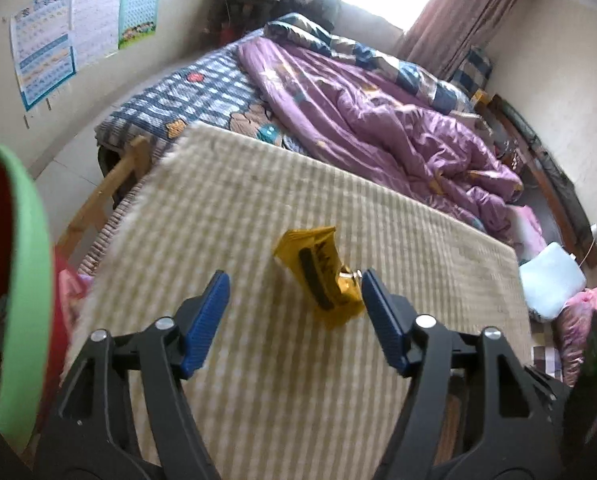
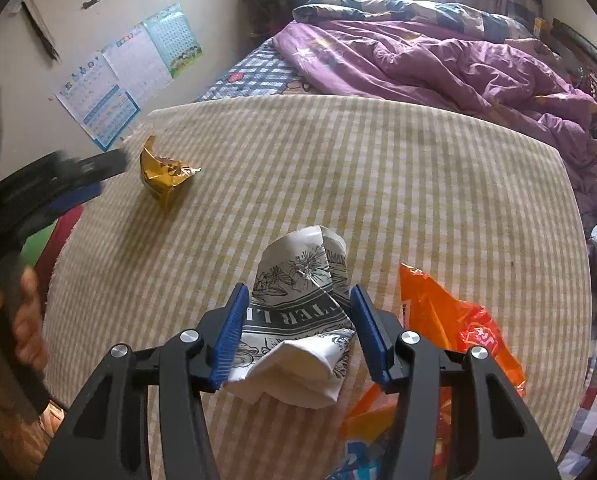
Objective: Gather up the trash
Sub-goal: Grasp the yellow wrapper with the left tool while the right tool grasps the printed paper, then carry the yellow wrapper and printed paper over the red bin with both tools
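Note:
A crumpled yellow snack wrapper (image 1: 318, 276) lies on the beige checked cloth (image 1: 258, 208), close to the right finger of my open left gripper (image 1: 296, 280). The wrapper also shows in the right wrist view (image 2: 164, 178), with the left gripper (image 2: 78, 180) beside it at the left. My right gripper (image 2: 298, 294) is open, its jaws either side of a crumpled black-and-white printed paper (image 2: 298, 320), not closed on it. An orange plastic wrapper (image 2: 454, 320) lies just right of the right finger.
A red bin with a green rim (image 1: 22, 280) is at the far left. A bed with a purple quilt (image 1: 378, 120) lies beyond the cloth. Posters (image 1: 70, 36) hang on the left wall. A pale blue pillow (image 1: 550, 280) sits at the right.

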Motion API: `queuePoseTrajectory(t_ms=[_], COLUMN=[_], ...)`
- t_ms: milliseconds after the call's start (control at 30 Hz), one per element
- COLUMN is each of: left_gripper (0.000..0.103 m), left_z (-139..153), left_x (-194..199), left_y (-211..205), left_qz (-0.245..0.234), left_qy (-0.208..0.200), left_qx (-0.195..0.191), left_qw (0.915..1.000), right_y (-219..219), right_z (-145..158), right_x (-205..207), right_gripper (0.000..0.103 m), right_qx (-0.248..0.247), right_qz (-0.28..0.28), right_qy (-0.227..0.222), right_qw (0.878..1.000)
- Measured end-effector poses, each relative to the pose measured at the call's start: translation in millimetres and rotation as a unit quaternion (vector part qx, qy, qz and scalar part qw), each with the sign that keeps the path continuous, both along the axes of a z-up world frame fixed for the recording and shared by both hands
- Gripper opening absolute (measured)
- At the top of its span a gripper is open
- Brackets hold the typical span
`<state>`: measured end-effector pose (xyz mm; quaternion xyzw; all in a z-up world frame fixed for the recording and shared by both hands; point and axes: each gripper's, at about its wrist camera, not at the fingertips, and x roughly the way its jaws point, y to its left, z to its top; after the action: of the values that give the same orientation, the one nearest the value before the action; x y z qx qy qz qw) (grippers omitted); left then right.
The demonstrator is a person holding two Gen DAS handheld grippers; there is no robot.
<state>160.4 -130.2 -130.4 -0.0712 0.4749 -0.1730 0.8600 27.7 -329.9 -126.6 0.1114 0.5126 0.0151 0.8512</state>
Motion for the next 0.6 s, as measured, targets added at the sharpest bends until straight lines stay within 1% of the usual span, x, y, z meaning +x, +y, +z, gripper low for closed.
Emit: queuePoseTrajectory(t_ms=[100,167,200,267,300,400,500,600], left_gripper=[0.054,0.043,0.035,0.034,0.032,0.031,0.031,0.032], left_z=[-14.8,-21.3,-23.9,-22.5,-19.3,-11.7,-2.0,4.7], left_x=[11.4,16.1,16.7,15.5,12.1,3.0,-15.7,-32.5], left_y=[-10.6,-10.6,-12.2,-10.2,-8.0,-2.6,17.8,33.0], left_qz=[-0.005,-0.006,-0.006,-0.004,-0.006,-0.006,0.001,0.002], left_qy=[0.028,0.043,0.05,0.052,0.047,0.039,0.043,0.037], left_qx=[-0.007,-0.008,-0.01,-0.022,-0.022,-0.019,-0.038,-0.027], left_qw=[0.9996,0.999,0.9987,0.9984,0.9986,0.999,0.9984,0.9989], right_y=[0.9,1.6,1.3,2.6,2.8,2.4,5.9,17.0], right_z=[1.6,1.2,0.7,0.9,1.4,2.1,3.3,5.4], right_x=[1.3,5.1,6.0,5.9,5.5,4.3,3.8,2.7], right_gripper=[0.051,0.051,0.051,0.051,0.051,0.051,0.051,0.051], right_qx=[0.004,0.005,0.005,0.003,0.004,0.007,0.015,0.017], right_qz=[0.0,0.001,0.001,0.001,0.001,-0.003,-0.001,0.012], right_qy=[-0.001,-0.001,-0.001,-0.001,-0.002,-0.004,-0.005,-0.006], right_qw=[1.0,1.0,1.0,1.0,1.0,1.0,1.0,1.0])
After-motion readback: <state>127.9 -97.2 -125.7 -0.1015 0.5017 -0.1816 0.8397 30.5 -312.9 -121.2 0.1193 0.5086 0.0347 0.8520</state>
